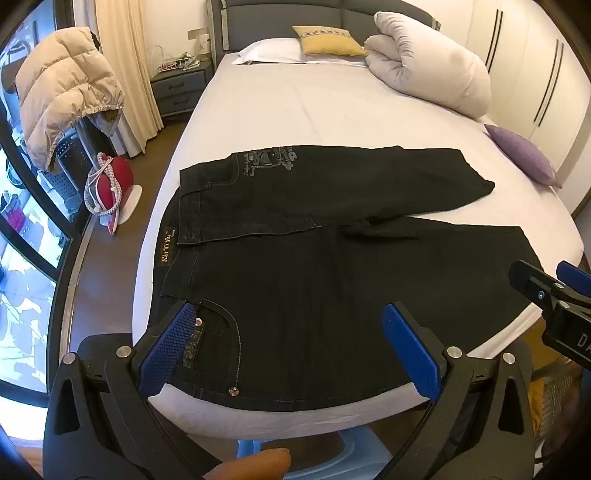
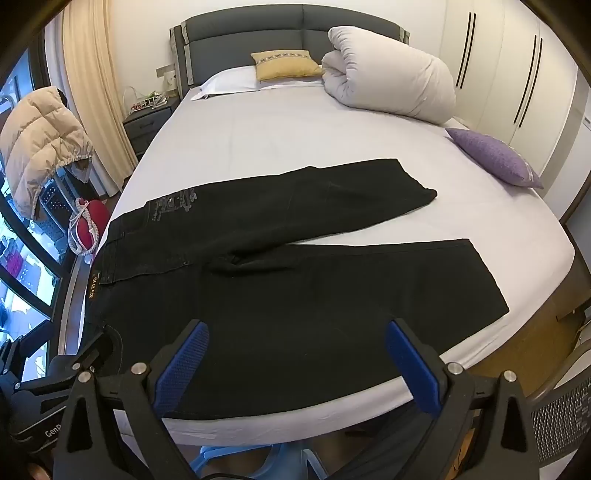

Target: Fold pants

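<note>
The black jeans [image 2: 295,266] are laid flat along the bed's [image 2: 258,140] near edge, legs spread; no fold is made. Left tool [image 1: 291,343] and right tool [image 2: 295,354] are held apart, empty.

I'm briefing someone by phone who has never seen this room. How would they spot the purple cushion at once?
Start from the big bed with the grey headboard. Follow its right-hand edge down from the rolled white duvet; the purple cushion lies there, beside the wardrobe doors and beyond the black pants. It is the only purple thing; the other cushion is yellow and lies by the headboard.
</note>
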Demonstrator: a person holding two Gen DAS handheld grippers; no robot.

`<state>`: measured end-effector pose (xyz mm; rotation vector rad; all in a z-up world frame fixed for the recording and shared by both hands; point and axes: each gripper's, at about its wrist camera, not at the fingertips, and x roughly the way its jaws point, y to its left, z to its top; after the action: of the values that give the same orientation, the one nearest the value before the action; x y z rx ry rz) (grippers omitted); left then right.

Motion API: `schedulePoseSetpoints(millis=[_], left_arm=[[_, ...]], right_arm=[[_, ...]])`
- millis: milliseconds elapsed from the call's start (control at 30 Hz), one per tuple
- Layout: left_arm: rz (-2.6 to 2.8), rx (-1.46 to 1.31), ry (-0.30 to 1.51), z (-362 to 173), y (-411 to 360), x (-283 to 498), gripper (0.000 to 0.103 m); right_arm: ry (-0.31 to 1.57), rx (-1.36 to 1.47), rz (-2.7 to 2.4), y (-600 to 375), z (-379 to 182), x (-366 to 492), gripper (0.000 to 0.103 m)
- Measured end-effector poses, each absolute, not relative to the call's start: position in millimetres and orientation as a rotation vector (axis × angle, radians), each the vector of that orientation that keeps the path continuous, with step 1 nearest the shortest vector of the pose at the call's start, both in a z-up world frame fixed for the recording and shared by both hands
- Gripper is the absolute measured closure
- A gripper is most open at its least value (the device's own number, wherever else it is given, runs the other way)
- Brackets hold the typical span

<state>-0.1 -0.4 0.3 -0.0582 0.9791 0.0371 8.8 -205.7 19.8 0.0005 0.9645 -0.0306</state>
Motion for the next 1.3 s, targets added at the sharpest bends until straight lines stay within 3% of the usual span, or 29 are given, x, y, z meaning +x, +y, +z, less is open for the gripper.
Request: schedulePoseSetpoints(millis=[1300], left_arm=[[0.041, -0.058, 0.985, -2.9, 0.6, 1.4, 0.0]], right_arm=[[0.972, 0.004, -0.027, -204.8, 16.1, 10.7, 0.004]])
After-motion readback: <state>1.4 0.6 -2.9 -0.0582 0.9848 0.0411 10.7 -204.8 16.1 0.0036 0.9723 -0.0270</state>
